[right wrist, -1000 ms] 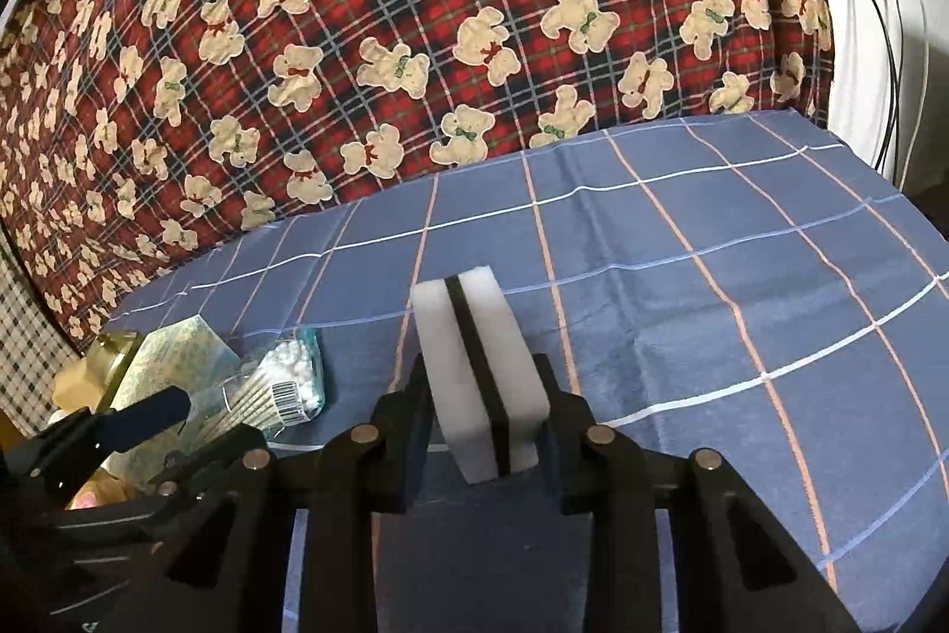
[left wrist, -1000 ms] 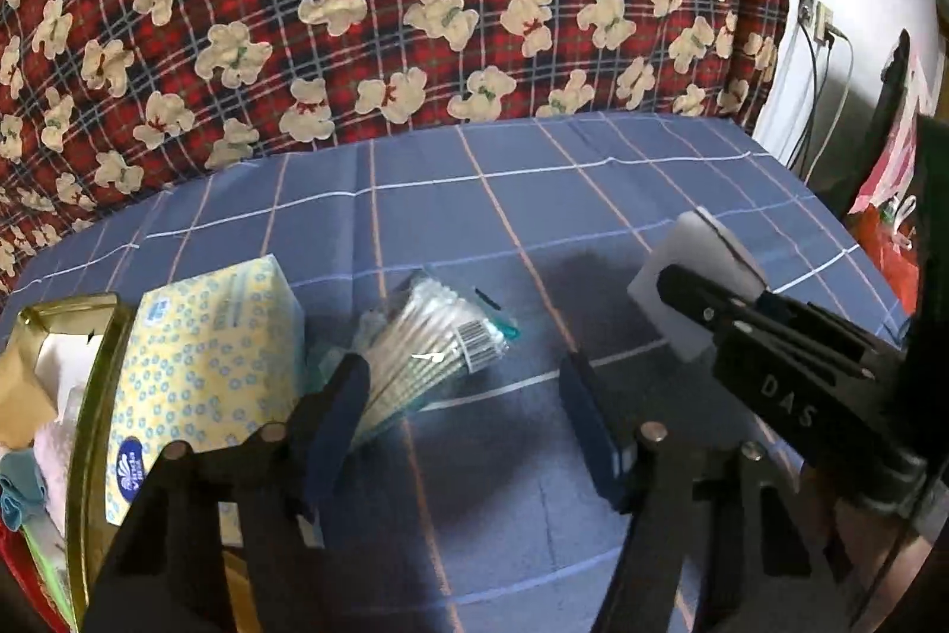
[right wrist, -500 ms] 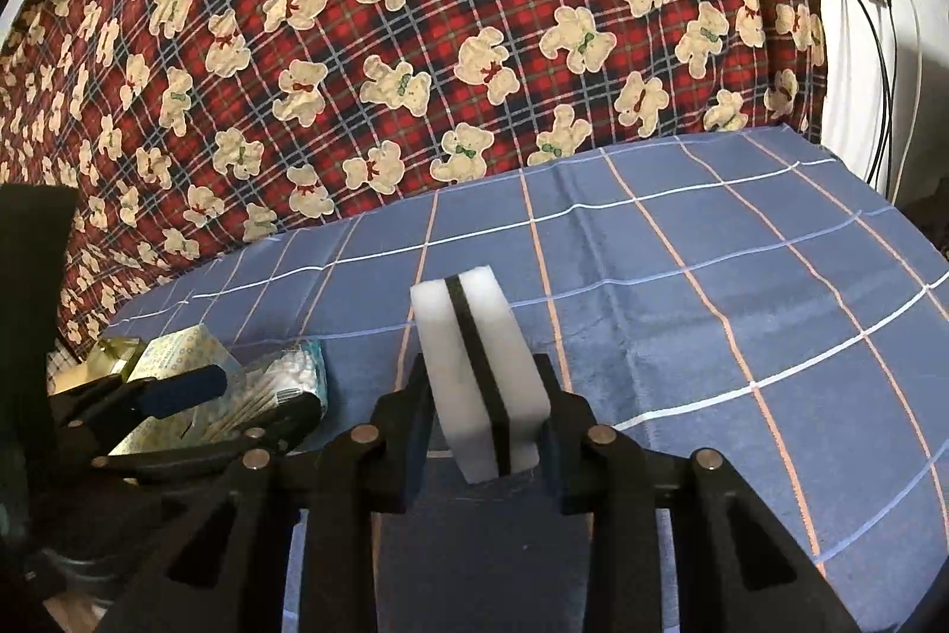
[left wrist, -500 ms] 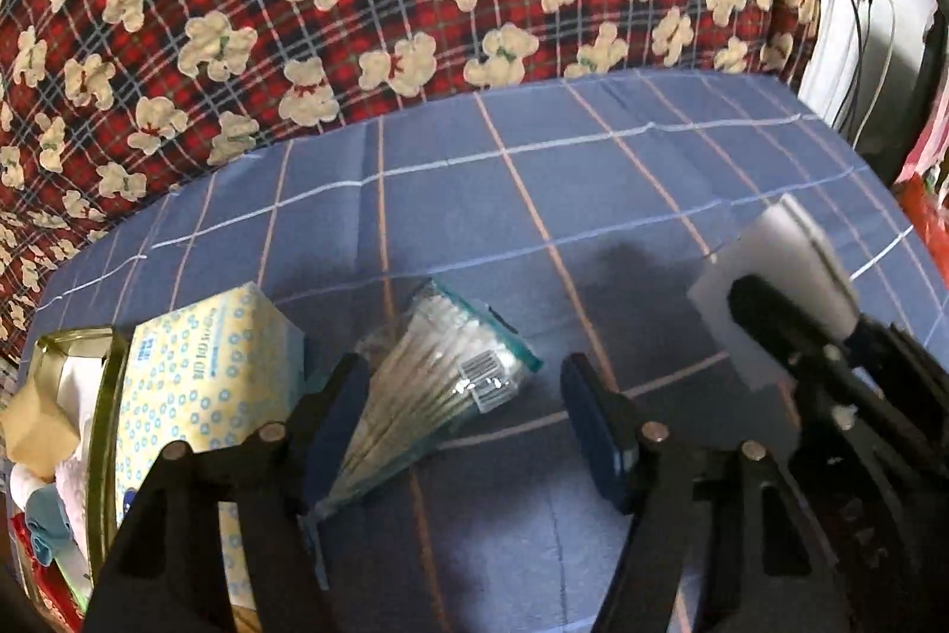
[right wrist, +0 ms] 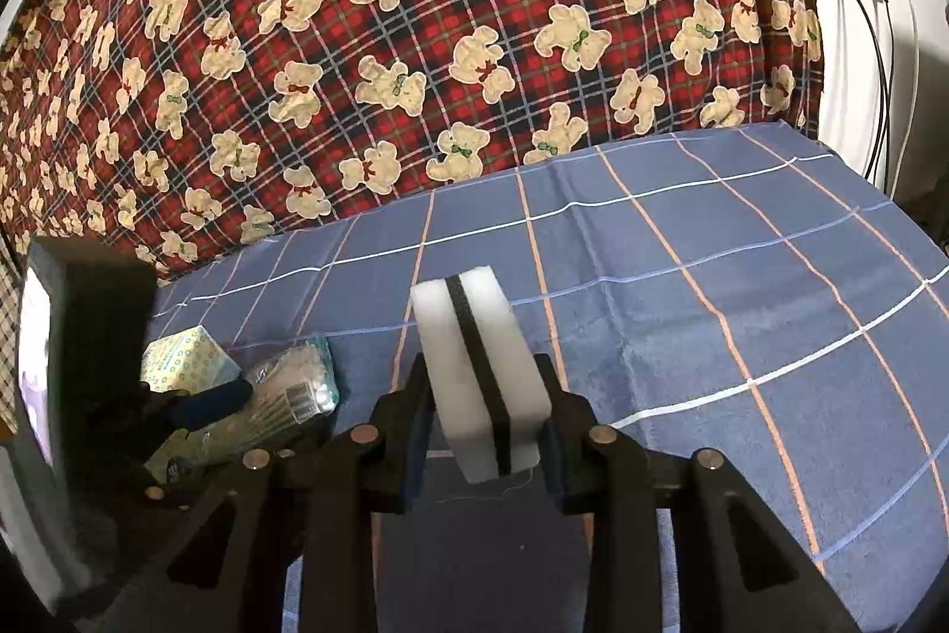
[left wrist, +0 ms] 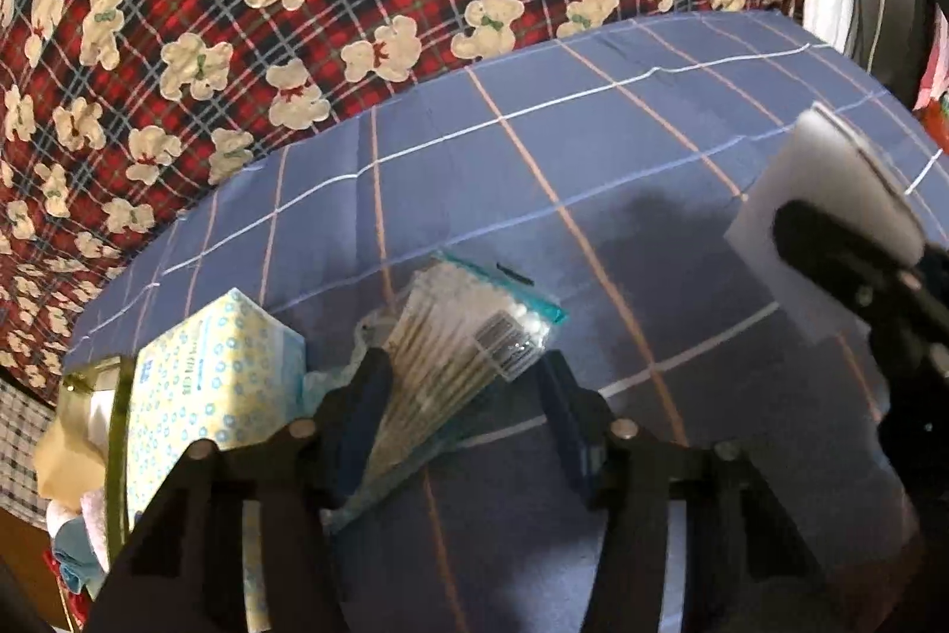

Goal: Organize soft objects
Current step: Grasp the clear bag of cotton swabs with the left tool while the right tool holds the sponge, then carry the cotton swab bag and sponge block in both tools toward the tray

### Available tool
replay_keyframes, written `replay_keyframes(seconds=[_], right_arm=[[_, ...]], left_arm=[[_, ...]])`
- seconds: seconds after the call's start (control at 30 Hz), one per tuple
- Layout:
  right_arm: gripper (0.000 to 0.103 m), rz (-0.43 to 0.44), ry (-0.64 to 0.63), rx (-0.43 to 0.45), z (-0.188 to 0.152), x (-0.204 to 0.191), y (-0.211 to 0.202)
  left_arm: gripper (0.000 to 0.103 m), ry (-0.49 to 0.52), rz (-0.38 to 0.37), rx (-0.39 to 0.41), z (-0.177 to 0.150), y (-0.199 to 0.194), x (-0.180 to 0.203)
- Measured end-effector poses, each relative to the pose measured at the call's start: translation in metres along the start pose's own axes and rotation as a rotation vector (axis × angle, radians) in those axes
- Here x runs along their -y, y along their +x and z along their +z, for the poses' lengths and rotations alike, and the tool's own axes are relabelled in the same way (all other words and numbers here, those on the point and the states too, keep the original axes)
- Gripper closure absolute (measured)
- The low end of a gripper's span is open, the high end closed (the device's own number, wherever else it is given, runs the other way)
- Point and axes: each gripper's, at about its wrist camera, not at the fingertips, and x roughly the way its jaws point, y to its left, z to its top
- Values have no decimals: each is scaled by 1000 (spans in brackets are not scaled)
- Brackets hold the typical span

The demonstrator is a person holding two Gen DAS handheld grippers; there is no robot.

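My right gripper [right wrist: 481, 431] is level above the blue checked cloth [right wrist: 712, 289], pointing toward the red teddy-bear blanket [right wrist: 415, 10] at the far side; its fingers are clamped on a white sponge [right wrist: 474, 366] with a dark middle layer. The sponge stands on edge between the pads, its long axis running away from me and leaning slightly left at the far end, the dark stripe facing up. In the left wrist view that same sponge [left wrist: 830, 212] shows at far right, held clear of the cloth with a shadow beneath it, the right gripper's finger [left wrist: 830, 247] across its near face. My left gripper [left wrist: 462, 395] is low and near the cloth, tilted down, its jaws spread wide apart with nothing held. Between them lies a clear bag of cotton swabs [left wrist: 468, 336], long axis running near-left to far-right, the barcode label and teal edge at the far-right end; the left finger [left wrist: 362, 413] overlaps the bag's near-left part, though I cannot tell whether it touches. Just left of the bag sits a yellow tissue box [left wrist: 207, 384] with a blue dot pattern, and farther left a gold-rimmed container [left wrist: 118, 431] holding pale cloth items. From the right wrist view the swab bag [right wrist: 284, 395] and tissue box [right wrist: 184, 354] sit at near left, beside the left gripper's dark body.
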Motion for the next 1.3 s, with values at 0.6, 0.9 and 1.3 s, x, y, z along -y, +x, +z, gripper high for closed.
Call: replay_keyframes(seconds=[0.6,0.9,1.3], right_arm=[[69,31,-29,41,2,-5,-11],[69,41,-76,87,0,-14,-19],[69,39,-118,140,-3,-20,-28]], left_arm=[[94,-127,-139,191,-35,-40,-18],[100,-172,-164,321,-50,-62,-32],[101,-174,-192,333,-53,-66,-36]])
